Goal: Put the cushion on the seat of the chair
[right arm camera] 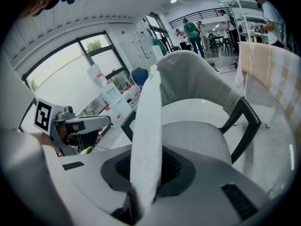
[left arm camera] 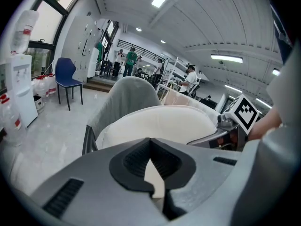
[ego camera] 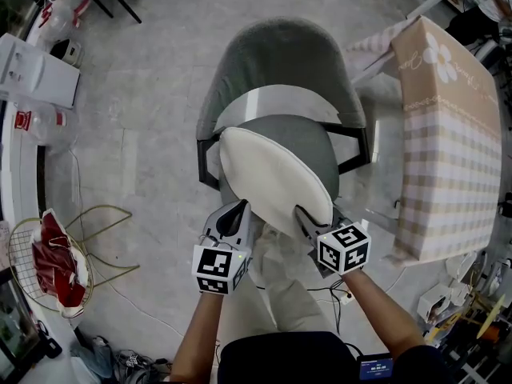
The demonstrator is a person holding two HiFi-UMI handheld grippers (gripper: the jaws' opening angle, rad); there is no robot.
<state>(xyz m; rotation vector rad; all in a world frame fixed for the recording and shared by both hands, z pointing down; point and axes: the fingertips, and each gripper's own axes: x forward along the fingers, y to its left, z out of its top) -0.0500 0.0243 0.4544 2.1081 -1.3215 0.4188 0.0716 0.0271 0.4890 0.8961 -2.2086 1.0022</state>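
A round cream cushion [ego camera: 272,178] hangs tilted over the grey seat [ego camera: 316,138] of a grey armchair [ego camera: 280,62] with a black frame. My left gripper [ego camera: 240,212] is shut on the cushion's near left edge, and the cushion [left arm camera: 160,124] fills the left gripper view with its rim pinched between the jaws. My right gripper [ego camera: 306,217] is shut on the near right edge. In the right gripper view the cushion [right arm camera: 146,140] stands edge-on between the jaws, above the seat [right arm camera: 197,138].
A table under a checked beige cloth [ego camera: 452,134] stands close to the chair's right side. A wire basket with red cloth [ego camera: 50,266] and cables lie on the floor at the left. A white water dispenser [left arm camera: 19,88] and a blue chair [left arm camera: 66,76] stand further off.
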